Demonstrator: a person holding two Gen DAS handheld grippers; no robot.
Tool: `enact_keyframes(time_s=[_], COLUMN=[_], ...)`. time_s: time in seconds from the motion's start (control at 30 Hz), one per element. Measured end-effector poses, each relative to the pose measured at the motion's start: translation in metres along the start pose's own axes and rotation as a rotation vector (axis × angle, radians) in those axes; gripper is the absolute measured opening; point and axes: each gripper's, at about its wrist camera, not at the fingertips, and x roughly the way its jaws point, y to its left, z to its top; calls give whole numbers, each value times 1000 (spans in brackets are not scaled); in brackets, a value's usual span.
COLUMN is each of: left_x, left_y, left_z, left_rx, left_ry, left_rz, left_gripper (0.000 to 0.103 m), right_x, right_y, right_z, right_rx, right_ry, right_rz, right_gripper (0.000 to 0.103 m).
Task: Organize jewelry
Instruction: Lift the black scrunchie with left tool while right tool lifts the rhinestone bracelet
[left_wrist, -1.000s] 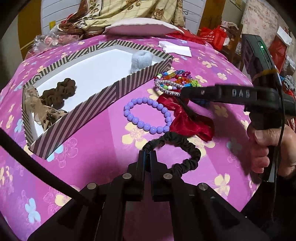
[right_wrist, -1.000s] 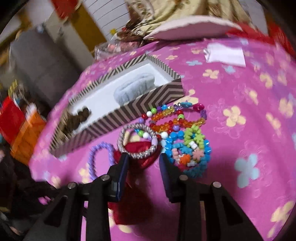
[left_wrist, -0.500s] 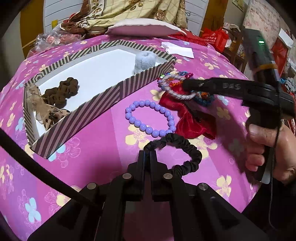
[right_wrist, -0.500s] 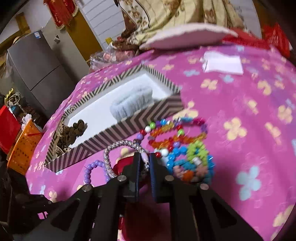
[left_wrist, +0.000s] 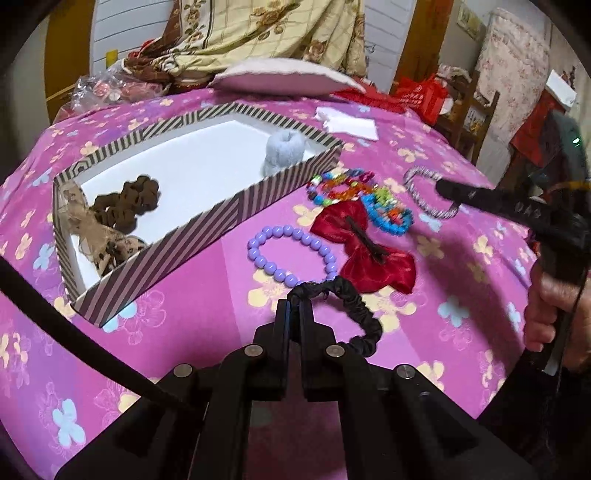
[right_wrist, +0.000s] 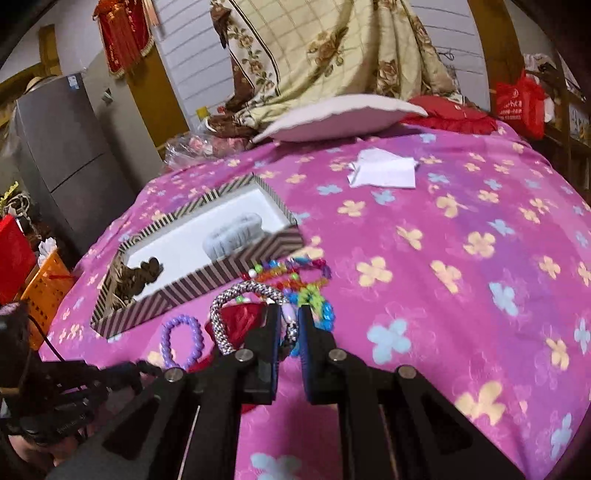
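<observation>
The left gripper (left_wrist: 294, 303) lies low over the pink cloth (left_wrist: 207, 314), clamped on a black scrunchie (left_wrist: 354, 314). The right gripper (right_wrist: 287, 325), raised, pinches a silver bracelet (right_wrist: 236, 302) beside the striped box (left_wrist: 236, 206).

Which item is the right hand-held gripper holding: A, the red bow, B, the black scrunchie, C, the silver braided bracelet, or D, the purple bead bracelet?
C: the right hand-held gripper is shut on the silver braided bracelet, lifted clear of the cloth; the purple bead bracelet and red bow lie on the cloth, and the left hand-held gripper pinches the black scrunchie.
</observation>
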Motion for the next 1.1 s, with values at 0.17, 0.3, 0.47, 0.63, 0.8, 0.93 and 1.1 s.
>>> enact_keyframes(time_s=[0.17,0.3,0.47,0.63,0.8,0.93,1.1], left_x=[-15,-15,-9,-5,-7,-9,-10], left_y=[-4,-5,-5,4,6,8,7], left_z=[5,8,7,7,7,8,9], left_rx=[5,-1,-14,-53,-61,-67,-69], left_ry=[-86,-93,-68,-57,-63,-69,-74], left_rz=[-40,-39,-12,29,34,36,28], left_gripper=[0,0,0,0,0,0,0], right_x=[-1,1,1,3,4,6,7], right_y=[-2,5,10,14,17,22,28], right_z=[1,1,1,0,0,-2,-3], right_rx=[-9,-36,-59,-84,-97,-118,-143], right_ry=[-6,0,-1,9,8,13,12], right_rz=[-7,-12,-21,-38,-50,-61,-59], right_gripper=[10,10,10,10,10,10,10])
